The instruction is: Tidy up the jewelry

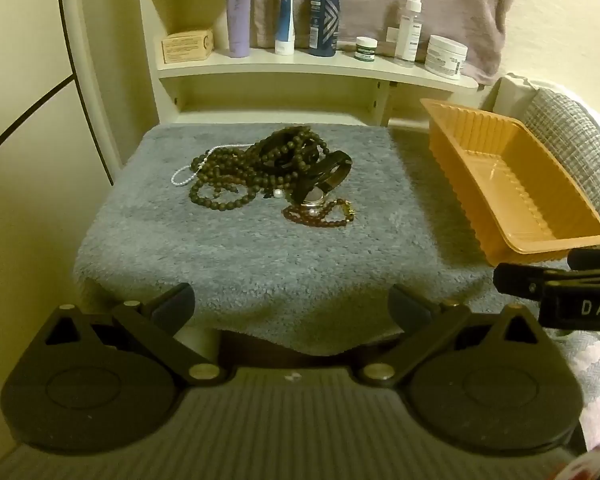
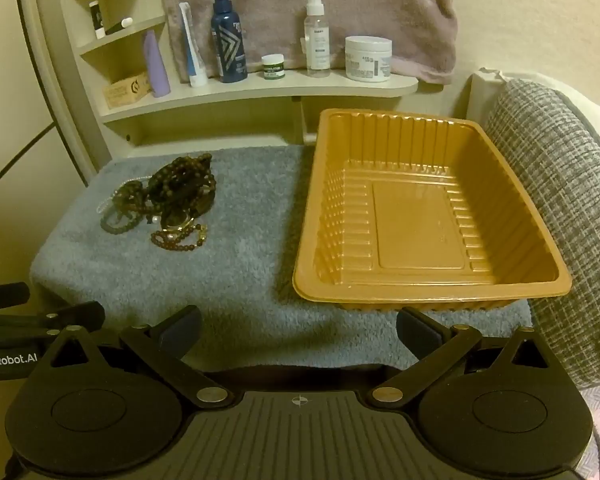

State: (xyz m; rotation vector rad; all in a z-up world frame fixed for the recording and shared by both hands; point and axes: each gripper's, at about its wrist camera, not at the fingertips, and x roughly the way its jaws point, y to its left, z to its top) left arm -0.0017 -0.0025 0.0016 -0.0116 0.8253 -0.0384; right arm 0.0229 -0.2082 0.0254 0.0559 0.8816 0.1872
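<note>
Nothing is sorted yet: both the left gripper (image 1: 292, 304) and right gripper (image 2: 299, 326) hang spread and empty, so next the left must pinch a strand from the jewelry pile (image 1: 268, 170) at its twelve o'clock for the empty orange tray (image 2: 500, 280) at two.

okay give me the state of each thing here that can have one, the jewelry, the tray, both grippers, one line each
jewelry pile: tangled heap on the blue towel, none sorted yet
orange tray: upright, empty, beside the pile
left gripper: open, holding nothing, short of the pile
right gripper: open, holding nothing, near the tray's front rim
</note>
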